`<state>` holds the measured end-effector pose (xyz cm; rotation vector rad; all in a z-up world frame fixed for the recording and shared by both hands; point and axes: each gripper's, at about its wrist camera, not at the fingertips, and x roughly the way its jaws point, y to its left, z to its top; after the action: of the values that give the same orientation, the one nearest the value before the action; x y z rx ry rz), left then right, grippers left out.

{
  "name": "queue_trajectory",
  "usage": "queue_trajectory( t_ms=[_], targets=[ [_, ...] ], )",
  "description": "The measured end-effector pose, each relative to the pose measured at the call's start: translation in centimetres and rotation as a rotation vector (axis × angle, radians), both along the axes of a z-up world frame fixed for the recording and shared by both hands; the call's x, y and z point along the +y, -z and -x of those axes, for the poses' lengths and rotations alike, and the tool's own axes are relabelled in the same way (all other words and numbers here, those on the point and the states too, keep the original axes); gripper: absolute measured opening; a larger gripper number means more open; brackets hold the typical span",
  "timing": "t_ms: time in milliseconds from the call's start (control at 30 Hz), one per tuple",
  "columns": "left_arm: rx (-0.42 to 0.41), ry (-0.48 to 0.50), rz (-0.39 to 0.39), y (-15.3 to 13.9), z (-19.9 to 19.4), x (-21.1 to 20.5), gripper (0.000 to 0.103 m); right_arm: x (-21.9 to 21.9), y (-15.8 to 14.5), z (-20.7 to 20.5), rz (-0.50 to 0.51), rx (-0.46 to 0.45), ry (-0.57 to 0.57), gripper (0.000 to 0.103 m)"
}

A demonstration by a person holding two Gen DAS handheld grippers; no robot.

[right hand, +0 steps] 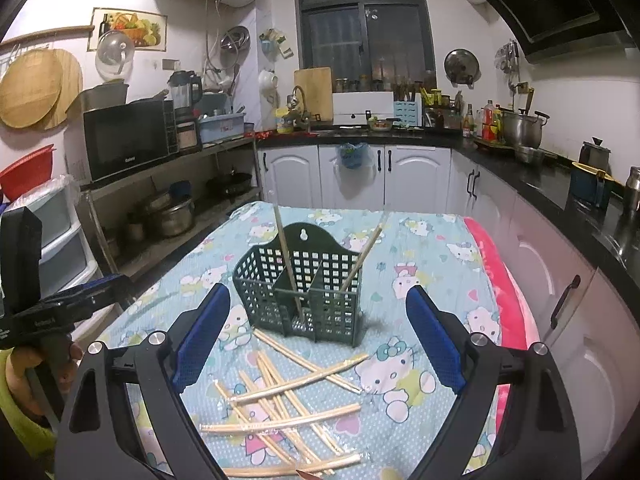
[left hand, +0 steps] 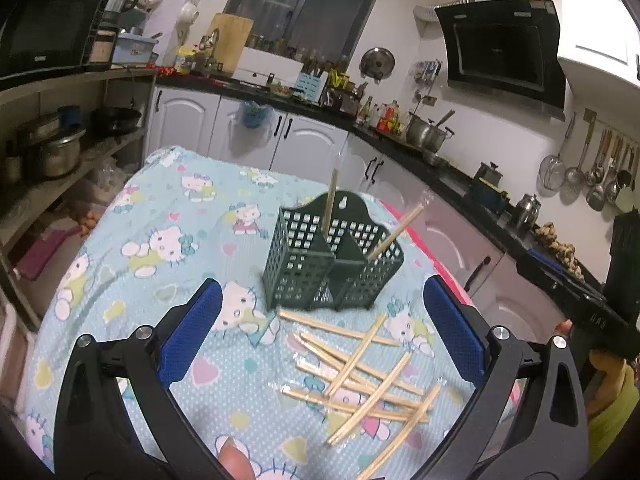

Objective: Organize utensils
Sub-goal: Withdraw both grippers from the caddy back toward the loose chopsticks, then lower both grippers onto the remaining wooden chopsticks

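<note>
Green plastic utensil caddy (left hand: 334, 258) (right hand: 304, 292), lattice-walled and split into compartments, upright on a pale blue cartoon-cat tablecloth (left hand: 168, 224) (right hand: 436, 248). 2 wrapped wooden chopsticks already standing inside: 1 near-vertical chopstick (left hand: 330, 200) (right hand: 286, 256) toward the left compartment, 1 leaning chopstick (left hand: 396, 232) (right hand: 366, 256) tilted to the right out of the right side. Loose chopsticks (left hand: 360, 372) (right hand: 288, 396) scattered and crossing each other on the cloth just in front of the caddy, each in clear film; nearest end almost touching the caddy's base.

Left gripper (left hand: 322, 332) hovering above the loose pile, blue-padded fingers (left hand: 192, 332) spread wide apart, nothing between them. Right gripper (right hand: 318, 336) likewise over the pile, blue fingers (right hand: 434, 340) parted wide and holding nothing. Seen from each wrist camera, the other gripper at the frame edge, gripped by a bare hand.

Behind: white cabinets (right hand: 416, 176), black countertop (right hand: 532, 176), dark microwave (right hand: 128, 140) on a shelf, black range hood (left hand: 500, 48) on the wall.
</note>
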<state>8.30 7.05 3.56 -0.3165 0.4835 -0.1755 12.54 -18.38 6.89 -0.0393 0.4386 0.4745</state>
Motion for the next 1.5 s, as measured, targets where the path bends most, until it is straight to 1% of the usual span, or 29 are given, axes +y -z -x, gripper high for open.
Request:
queue_trajectory(
  t_ms=[433, 933, 1133, 1333, 1400, 1500],
  targets=[
    [0.108, 0.056, -0.007, 4.2, 0.6, -1.2, 0.092, -0.5, 2.1, 0.8, 0.027, 0.032, 0.012, 0.087],
    [0.193, 0.142, -0.024, 7.7, 0.1, -3.8, 0.092, -3.1, 6.5, -0.5, 0.059, 0.13, 0.076, 0.087],
    [0.235, 0.174, -0.006, 9.2, -0.4, -4.3, 0.092, -3.5, 8.3, -1.4, 0.082, 0.168, 0.086, 0.087],
    [0.273, 0.196, 0.014, 10.5, -1.1, -4.6, 0.083, -4.1, 9.8, -2.5, 0.083, 0.208, 0.096, 0.085],
    [0.282, 0.203, 0.011, 10.9, -1.3, -4.8, 0.078, -4.1, 10.1, -2.6, 0.088, 0.212, 0.097, 0.084],
    [0.29, 0.212, 0.004, 11.2, -1.5, -5.1, 0.074, -4.1, 10.6, -2.9, 0.096, 0.221, 0.096, 0.083]
  ],
)
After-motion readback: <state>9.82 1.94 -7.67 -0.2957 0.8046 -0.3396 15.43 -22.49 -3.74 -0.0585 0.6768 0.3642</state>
